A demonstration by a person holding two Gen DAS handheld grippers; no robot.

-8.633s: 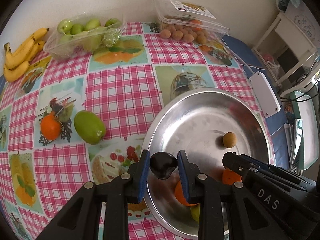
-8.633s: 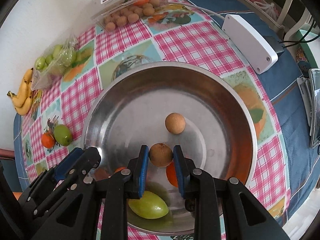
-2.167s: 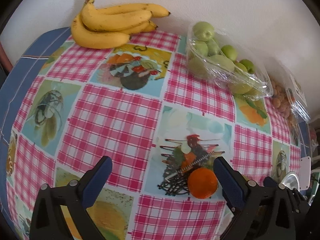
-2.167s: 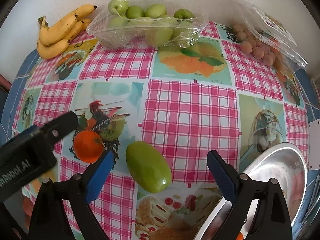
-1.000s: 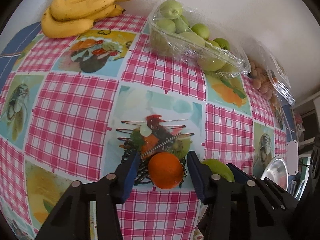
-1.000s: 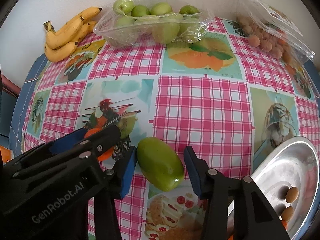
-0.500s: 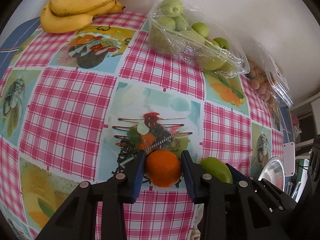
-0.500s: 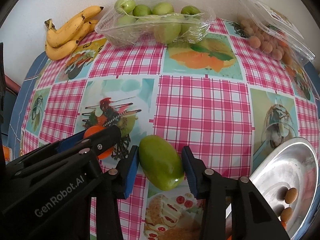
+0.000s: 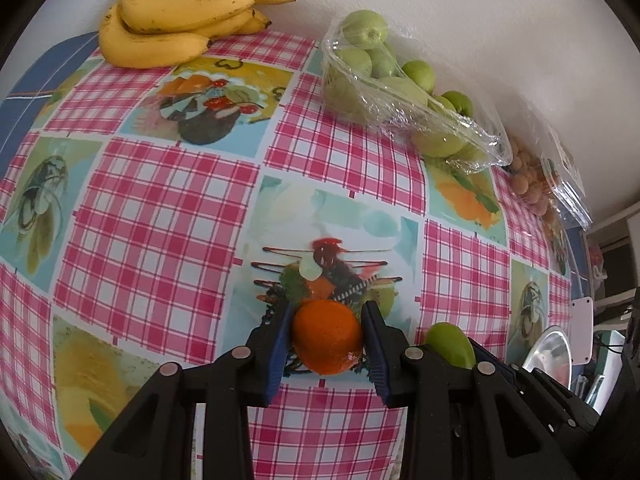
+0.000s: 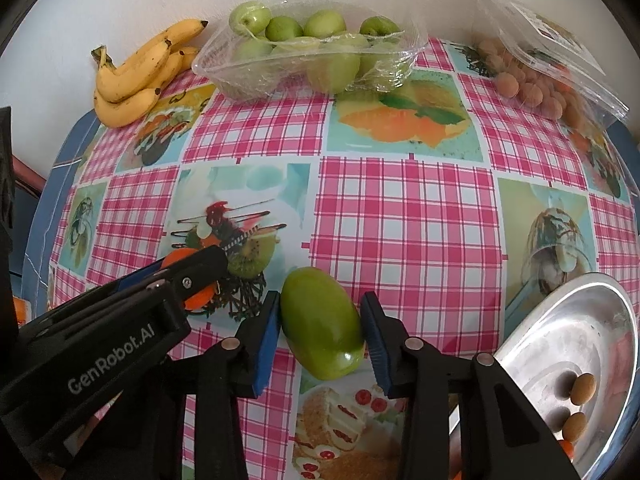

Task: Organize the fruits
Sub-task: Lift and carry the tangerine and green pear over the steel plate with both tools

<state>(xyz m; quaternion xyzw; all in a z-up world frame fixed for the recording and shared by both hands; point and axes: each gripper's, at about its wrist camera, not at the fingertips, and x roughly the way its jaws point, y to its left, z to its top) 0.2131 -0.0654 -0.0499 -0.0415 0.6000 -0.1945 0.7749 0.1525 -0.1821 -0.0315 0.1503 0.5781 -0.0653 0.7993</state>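
An orange point(image 9: 326, 336) rests on the checked tablecloth, and my left gripper point(image 9: 328, 312) is shut on it, a blue pad against each side. Just to its right lies a green mango point(image 10: 320, 328). My right gripper point(image 10: 321, 300) straddles the mango; its jaws are closing and both pads touch the skin. In the right wrist view the left gripper's finger point(image 10: 192, 276) hides most of the orange point(image 10: 200, 300). The steel bowl point(image 10: 560, 320) at the lower right holds several small brown fruits.
Bananas point(image 9: 180, 20) lie by the wall at the far left. A plastic-wrapped tray of green fruit point(image 10: 312, 56) and a clear box of small brown fruit point(image 10: 540, 80) stand along the back. The two grippers sit close side by side.
Both grippers came down over the two fruits and narrowed. The left pads closed onto the orange; the right pads drew in against the mango's sides.
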